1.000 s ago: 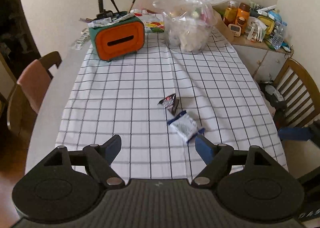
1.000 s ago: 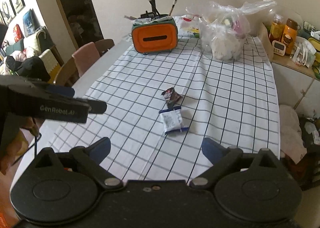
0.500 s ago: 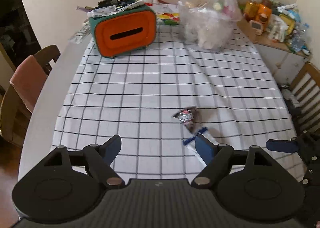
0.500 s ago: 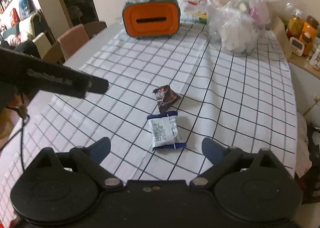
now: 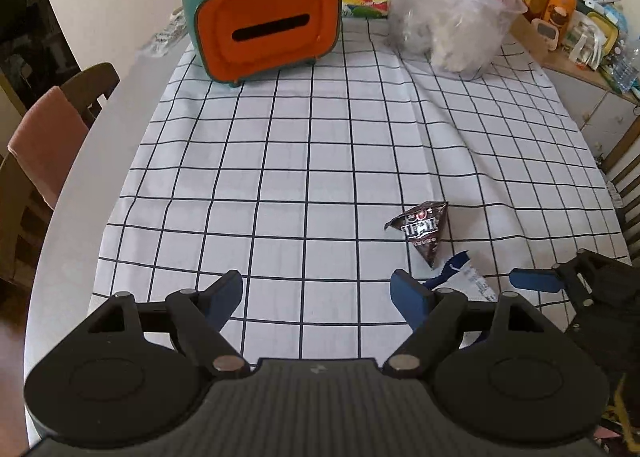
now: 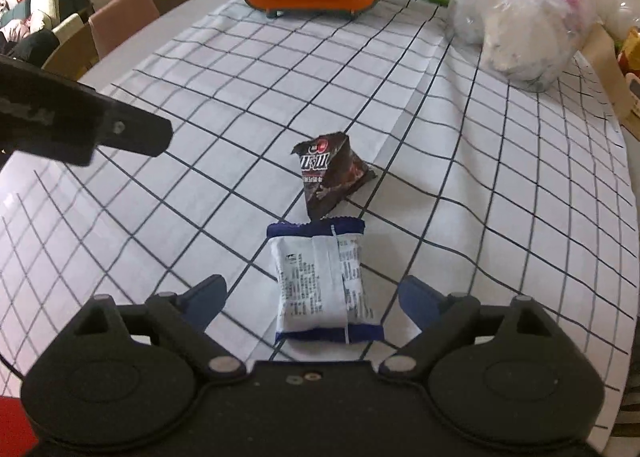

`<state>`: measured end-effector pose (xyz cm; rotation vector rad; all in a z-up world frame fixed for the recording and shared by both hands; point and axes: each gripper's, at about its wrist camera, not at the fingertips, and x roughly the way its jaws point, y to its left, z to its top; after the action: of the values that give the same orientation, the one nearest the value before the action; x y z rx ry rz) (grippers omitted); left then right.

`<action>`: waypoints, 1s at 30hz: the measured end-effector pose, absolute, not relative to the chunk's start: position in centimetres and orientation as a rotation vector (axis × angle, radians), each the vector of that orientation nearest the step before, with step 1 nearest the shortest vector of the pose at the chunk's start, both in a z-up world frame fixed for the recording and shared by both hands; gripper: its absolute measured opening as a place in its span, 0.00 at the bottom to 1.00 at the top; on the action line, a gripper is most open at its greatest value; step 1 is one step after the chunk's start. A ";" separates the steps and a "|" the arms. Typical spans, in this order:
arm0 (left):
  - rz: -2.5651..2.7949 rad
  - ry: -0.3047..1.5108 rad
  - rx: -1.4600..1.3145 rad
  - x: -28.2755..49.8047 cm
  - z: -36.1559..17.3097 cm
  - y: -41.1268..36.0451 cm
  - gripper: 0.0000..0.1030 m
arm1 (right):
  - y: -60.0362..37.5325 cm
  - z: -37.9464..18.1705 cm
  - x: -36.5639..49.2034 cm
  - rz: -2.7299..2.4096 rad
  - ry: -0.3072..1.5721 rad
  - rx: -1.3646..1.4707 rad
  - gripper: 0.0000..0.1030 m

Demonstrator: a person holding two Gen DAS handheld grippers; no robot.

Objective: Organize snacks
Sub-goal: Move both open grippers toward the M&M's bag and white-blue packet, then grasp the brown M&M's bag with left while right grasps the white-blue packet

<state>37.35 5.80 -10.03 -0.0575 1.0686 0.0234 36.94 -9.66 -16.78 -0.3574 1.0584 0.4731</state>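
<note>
A white snack packet (image 6: 326,281) with crimped dark-blue ends lies flat on the table, its back seam and fine print facing up. It sits between the spread blue fingers of the right tool (image 6: 312,293), which is released and grips nothing. Just beyond it, nearly touching its far end, is a dark brown snack pouch (image 6: 330,173) of glossy foil, puffed into a pyramid shape with white lettering and a torn-looking top edge.

In the left wrist view the brown pouch (image 5: 422,231) lies ahead and to the right of the left tool (image 5: 316,293), whose blue-padded fingers are also wide apart and hold nothing. Only a corner of the white packet (image 5: 466,277) shows there, partly hidden behind that tool's right finger.

The table (image 5: 72,217) is pale grey with a rounded edge and is covered by a white cloth (image 5: 300,161) printed with a thin black grid; the cloth is creased and rippled toward the right. At the far end stands a rounded orange box (image 5: 266,23) with a green casing, a dark slot in its face and small feet; pens and brushes stick out of its top. Beside it sits a crinkled clear plastic bag (image 5: 452,17), stuffed with pale items. A pink-cushioned wooden chair (image 5: 44,145) stands at the left side of the table, and a cluttered sideboard (image 5: 576,37) with bottles lines the right wall.
</note>
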 end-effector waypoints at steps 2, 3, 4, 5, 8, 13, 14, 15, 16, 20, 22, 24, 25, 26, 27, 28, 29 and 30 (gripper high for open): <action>0.024 1.072 -0.056 37.5 -10.3 5.9 0.79 | -9.4 -17.5 37.2 0.471 1.065 -0.374 0.87; 0.025 1.076 -0.059 37.6 -10.5 6.0 0.79 | -9.3 -17.9 37.4 0.469 1.066 -0.386 0.86; 0.024 1.080 -0.063 37.7 -10.6 6.0 0.79 | -9.2 -18.2 37.5 0.467 1.066 -0.396 0.84; 0.023 1.082 -0.067 37.7 -10.7 6.1 0.79 | -9.1 -18.5 37.6 0.465 1.066 -0.401 0.83; 0.025 1.086 -0.064 38.0 -11.0 6.2 0.79 | -9.0 -19.1 37.9 0.462 1.073 -0.391 0.80; 0.024 1.087 -0.057 38.3 -11.3 6.1 0.79 | -9.1 -19.2 37.8 0.473 1.060 -0.376 0.78; 0.025 1.087 -0.057 38.4 -11.3 6.0 0.79 | -9.1 -19.1 37.8 0.476 1.060 -0.372 0.77; 0.026 1.088 -0.056 38.4 -11.4 6.0 0.79 | -9.2 -19.1 37.8 0.483 1.063 -0.363 0.76; 0.026 1.090 -0.055 38.5 -11.5 6.0 0.79 | -9.2 -19.0 37.9 0.496 1.066 -0.352 0.76; 0.029 1.102 -0.054 38.9 -12.0 5.9 0.79 | -8.8 -19.0 37.6 0.496 1.047 -0.390 0.62; 0.028 1.103 -0.050 38.9 -12.2 5.8 0.79 | -8.7 -18.8 37.5 0.494 1.041 -0.388 0.52; 0.025 1.105 -0.046 39.0 -12.4 5.7 0.79 | -8.8 -18.6 37.4 0.499 1.040 -0.390 0.45; 0.026 1.108 -0.044 39.1 -12.5 5.6 0.79 | -8.9 -18.6 37.4 0.502 1.043 -0.386 0.43; 0.025 1.110 -0.044 39.2 -12.6 5.6 0.79 | -9.0 -18.5 37.5 0.505 1.044 -0.378 0.42; 0.024 1.111 -0.045 39.3 -12.6 5.6 0.79 | -9.2 -18.5 37.5 0.507 1.044 -0.373 0.42; 0.022 1.112 -0.045 39.3 -12.7 5.6 0.79 | -9.3 -18.5 37.6 0.508 1.044 -0.367 0.41; 0.022 1.111 -0.043 39.4 -12.8 5.6 0.79 | -9.4 -18.5 37.6 0.507 1.046 -0.360 0.41; 0.022 1.111 -0.041 39.4 -12.8 5.5 0.79 | -9.5 -18.4 37.6 0.505 1.048 -0.354 0.40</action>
<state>39.43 5.54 -12.80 -0.0414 1.1107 0.0216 37.62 -9.47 -18.42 -0.3536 1.0483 0.5054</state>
